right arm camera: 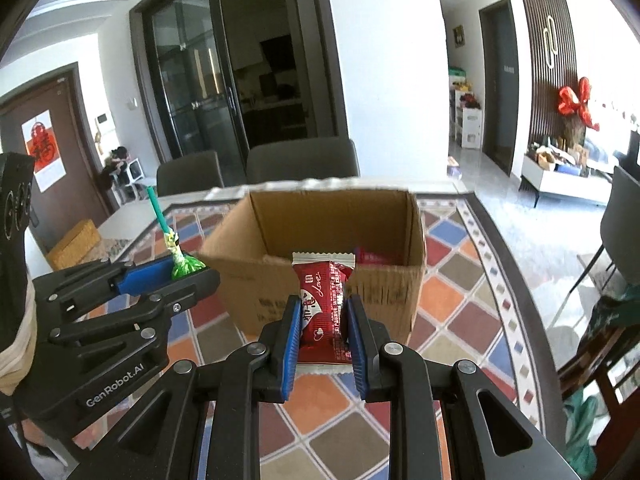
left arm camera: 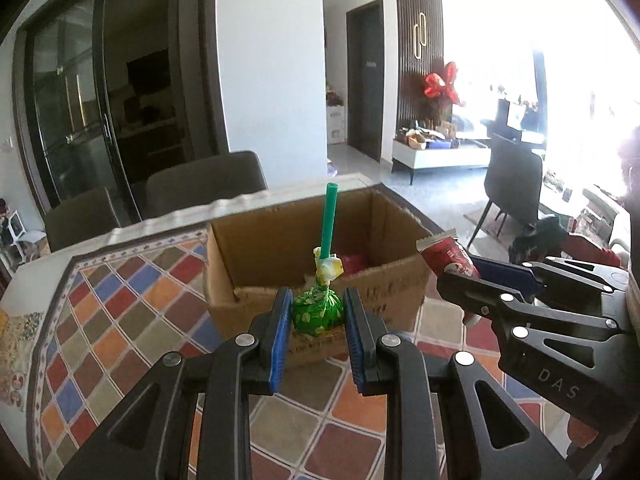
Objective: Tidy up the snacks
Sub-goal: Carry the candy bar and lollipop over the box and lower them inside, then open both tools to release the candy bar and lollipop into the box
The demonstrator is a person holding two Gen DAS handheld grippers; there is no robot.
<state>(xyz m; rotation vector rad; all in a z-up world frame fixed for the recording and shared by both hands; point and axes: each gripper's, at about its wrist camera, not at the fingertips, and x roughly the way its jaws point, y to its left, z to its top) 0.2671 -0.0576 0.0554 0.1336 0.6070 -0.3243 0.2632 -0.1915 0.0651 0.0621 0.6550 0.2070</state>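
Observation:
My left gripper (left arm camera: 316, 308) is shut on a green-wrapped lollipop (left arm camera: 317, 312) with a green stick pointing up, held just in front of an open cardboard box (left arm camera: 320, 280). The lollipop also shows in the right wrist view (right arm camera: 185, 266). My right gripper (right arm camera: 323, 312) is shut on a red snack packet (right arm camera: 325, 304), held upright in front of the same box (right arm camera: 320, 276). The packet also shows in the left wrist view (left arm camera: 450, 258). A red packet (right arm camera: 376, 255) lies inside the box.
The box stands on a table with a colourful diamond-patterned cloth (right arm camera: 460, 292). Grey chairs (right arm camera: 300, 160) stand behind the far edge. A woven basket (right arm camera: 76, 242) sits at the far left. A dark chair (left arm camera: 512, 184) stands on the floor to the right.

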